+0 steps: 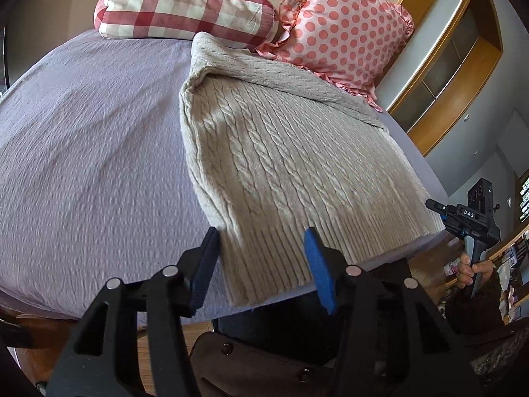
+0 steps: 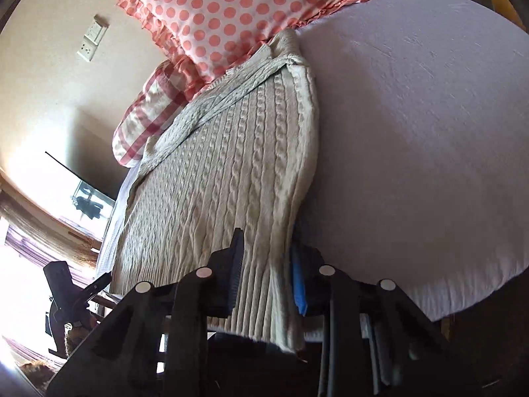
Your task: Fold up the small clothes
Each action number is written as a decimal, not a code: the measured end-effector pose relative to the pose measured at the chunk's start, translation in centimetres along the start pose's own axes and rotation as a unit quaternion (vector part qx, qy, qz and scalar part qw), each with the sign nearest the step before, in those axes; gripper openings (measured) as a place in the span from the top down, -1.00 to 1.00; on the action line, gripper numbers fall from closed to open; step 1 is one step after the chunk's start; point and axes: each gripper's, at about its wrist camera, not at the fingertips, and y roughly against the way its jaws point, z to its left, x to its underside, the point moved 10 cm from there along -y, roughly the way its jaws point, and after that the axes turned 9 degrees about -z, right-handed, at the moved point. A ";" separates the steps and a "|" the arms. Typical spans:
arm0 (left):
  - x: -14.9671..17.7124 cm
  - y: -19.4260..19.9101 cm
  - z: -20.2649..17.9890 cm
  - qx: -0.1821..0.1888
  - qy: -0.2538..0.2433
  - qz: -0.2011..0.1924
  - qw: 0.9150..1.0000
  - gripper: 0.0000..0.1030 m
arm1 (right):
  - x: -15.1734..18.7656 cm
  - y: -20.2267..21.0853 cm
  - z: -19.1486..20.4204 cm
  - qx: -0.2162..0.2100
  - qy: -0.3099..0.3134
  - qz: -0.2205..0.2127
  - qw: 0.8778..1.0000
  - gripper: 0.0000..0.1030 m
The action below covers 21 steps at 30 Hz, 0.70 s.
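Note:
A beige cable-knit sweater [image 1: 281,158] lies flat on the lilac bedspread [image 1: 89,152], its ribbed hem at the bed's near edge and a sleeve folded across its top. My left gripper [image 1: 263,244] is open, its jaws straddling the hem's left corner without closing on it. My right gripper [image 2: 266,248] is open, its jaws on either side of the sweater's [image 2: 224,178] right hem corner. The right gripper also shows in the left wrist view [image 1: 436,206] beside the hem's far corner; the left gripper shows in the right wrist view [image 2: 99,283].
A red-checked bolster pillow [image 1: 182,8] and a pink polka-dot pillow [image 1: 344,23] lie at the head of the bed. A wooden shelf unit [image 1: 456,53] stands to the right. The bedspread [image 2: 429,132] is bare beside the sweater.

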 end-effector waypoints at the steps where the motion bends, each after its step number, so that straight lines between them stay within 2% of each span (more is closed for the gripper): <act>1: 0.3 0.1 -0.1 0.004 0.007 0.001 1.000 0.32 | 0.6 0.1 0.1 -0.007 -0.003 0.003 1.000 0.81; 2: 0.6 0.0 -0.1 0.014 0.018 0.005 1.000 0.67 | 0.9 0.3 0.2 -0.009 -0.006 -0.004 1.000 0.81; 3: 0.8 -0.2 -0.1 0.023 0.031 0.010 0.999 0.77 | 0.7 0.5 0.3 -0.016 -0.010 -0.015 1.000 0.82; 6: 0.0 -0.4 -0.1 0.048 0.048 0.007 0.998 0.79 | -2.2 1.8 1.2 -0.056 -0.033 -0.065 0.996 0.83; 8: -1.8 -0.4 -0.5 0.070 0.056 -0.006 0.996 0.79 | -5.1 2.7 2.6 -0.084 -0.034 -0.105 0.990 0.84; 13: -10.7 -1.2 0.6 0.087 0.087 -0.067 0.990 0.80 | -13.8 2.9 5.8 -0.128 -0.020 -0.177 0.976 0.84; 17: -19.1 -4.8 3.0 0.046 0.095 -0.102 0.989 0.81 | -20.5 -1.3 6.5 -0.128 -0.032 -0.194 0.972 0.84; 21: -25.6 -10.6 5.6 0.005 0.108 -0.099 0.989 0.82 | -25.7 -8.5 4.8 -0.101 -0.082 -0.176 0.976 0.84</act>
